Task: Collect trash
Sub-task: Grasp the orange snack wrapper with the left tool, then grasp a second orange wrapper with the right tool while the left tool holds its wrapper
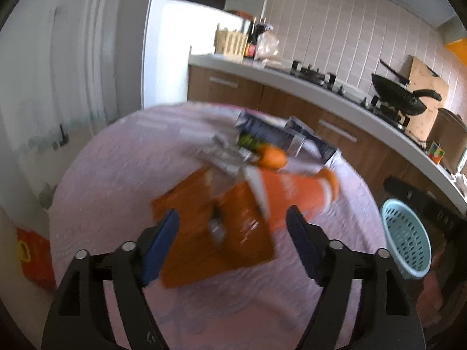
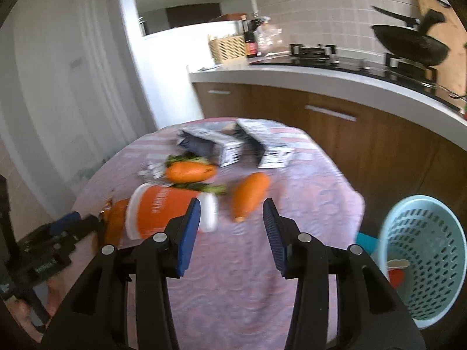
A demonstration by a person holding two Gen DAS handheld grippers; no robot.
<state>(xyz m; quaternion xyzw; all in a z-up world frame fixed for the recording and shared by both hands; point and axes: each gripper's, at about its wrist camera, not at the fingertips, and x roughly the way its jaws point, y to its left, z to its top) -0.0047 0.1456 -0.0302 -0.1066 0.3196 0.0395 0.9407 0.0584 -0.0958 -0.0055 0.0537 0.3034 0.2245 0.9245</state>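
On pink table point(image 2: 306, 192), orange cup point(image 2: 163, 210) lying sideways, rim pointing left

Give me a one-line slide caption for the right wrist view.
Open right claw over the pink tablecloth, facing an orange cup, two carrots and cartons; blue basket at table's edge.

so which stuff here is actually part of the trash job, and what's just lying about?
Job:
- orange box
- orange cup
- crumpled wrapper
- dark cartons
- blue basket
- left gripper, right gripper, both open

Probably not, a guess:
- carrots
- wok
- bottles
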